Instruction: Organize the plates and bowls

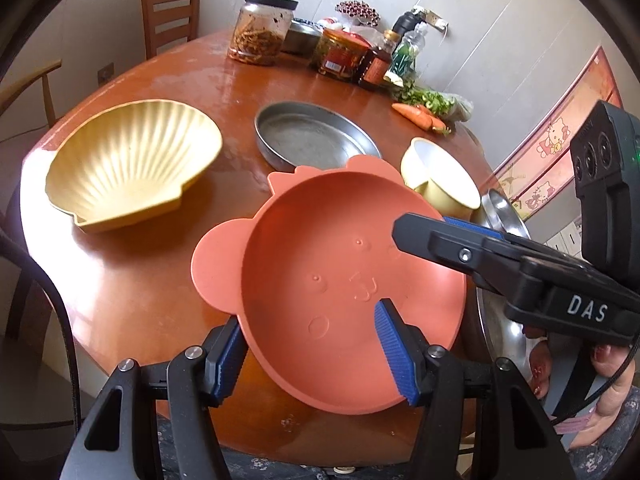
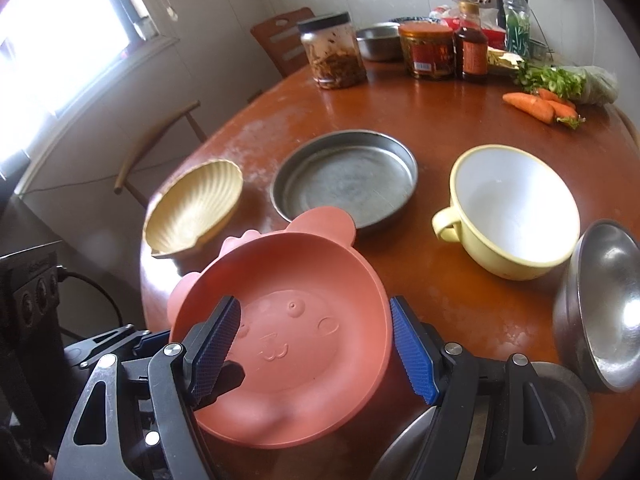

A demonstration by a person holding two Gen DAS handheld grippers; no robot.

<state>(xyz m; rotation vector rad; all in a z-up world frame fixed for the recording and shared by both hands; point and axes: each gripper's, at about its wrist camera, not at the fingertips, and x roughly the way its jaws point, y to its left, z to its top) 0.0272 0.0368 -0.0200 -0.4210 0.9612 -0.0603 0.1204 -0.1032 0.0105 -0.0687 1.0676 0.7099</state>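
A pink bear-faced bowl (image 1: 320, 280) (image 2: 288, 340) hangs tilted over the near edge of the round table (image 1: 140, 280). My left gripper (image 1: 310, 312) is shut on its near-left wall, one pad outside and one inside. My right gripper (image 2: 314, 300) (image 1: 426, 224) straddles the bowl's right wall with its jaws wide, and nothing is pinched. A yellow shell dish (image 1: 132, 164) (image 2: 196, 208) lies at the left. A steel pan (image 1: 316, 136) (image 2: 348, 176) sits in the middle. A yellow handled bowl (image 1: 440, 176) (image 2: 516, 208) and a steel bowl (image 2: 608, 308) stand at the right.
Jars (image 2: 336, 56), sauce bottles (image 2: 472, 48) and carrots (image 2: 536, 106) crowd the table's far side. Wooden chairs (image 1: 170, 16) stand behind the table, under a bright window (image 2: 60, 32). More steel ware (image 1: 500, 340) sits at the near right. A hand (image 1: 612, 372) holds the right gripper.
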